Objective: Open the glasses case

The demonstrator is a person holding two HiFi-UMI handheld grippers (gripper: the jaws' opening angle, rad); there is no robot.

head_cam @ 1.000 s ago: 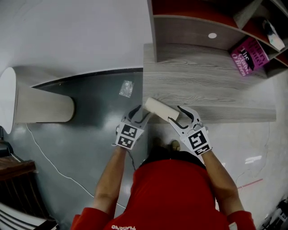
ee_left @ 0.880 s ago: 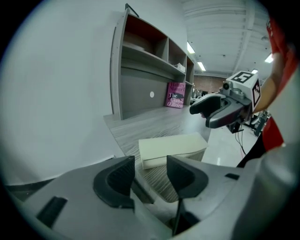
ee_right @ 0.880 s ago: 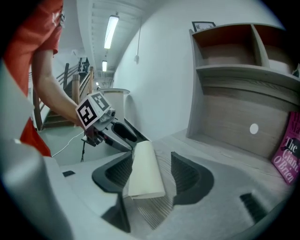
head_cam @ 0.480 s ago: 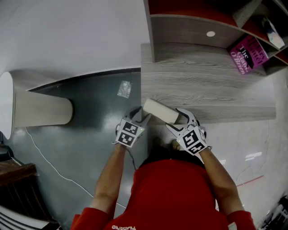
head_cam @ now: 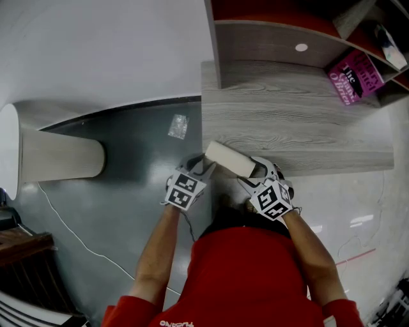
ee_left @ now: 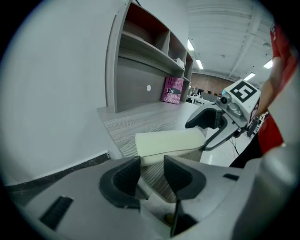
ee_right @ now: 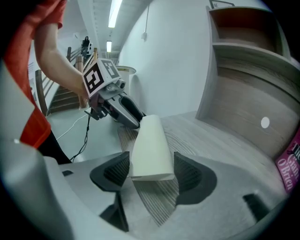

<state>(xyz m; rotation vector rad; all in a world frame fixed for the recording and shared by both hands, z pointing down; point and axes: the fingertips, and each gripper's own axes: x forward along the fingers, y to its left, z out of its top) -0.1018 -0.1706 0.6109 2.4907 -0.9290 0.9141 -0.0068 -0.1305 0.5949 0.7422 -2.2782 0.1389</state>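
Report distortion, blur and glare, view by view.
Head view: fisheye bows the shelf unit; white glare streaks on the floor at lower right. Left gripper view: dark round vignette, foreground soft, glasses case clearer. Right gripper view: same vignette, shelf unit curved, ceiling lights blown out.

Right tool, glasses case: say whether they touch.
Cannot tell. In the right gripper view the glasses case sits between the right tool's jaws, which have just been closing; neither contact nor a gap shows plainly.
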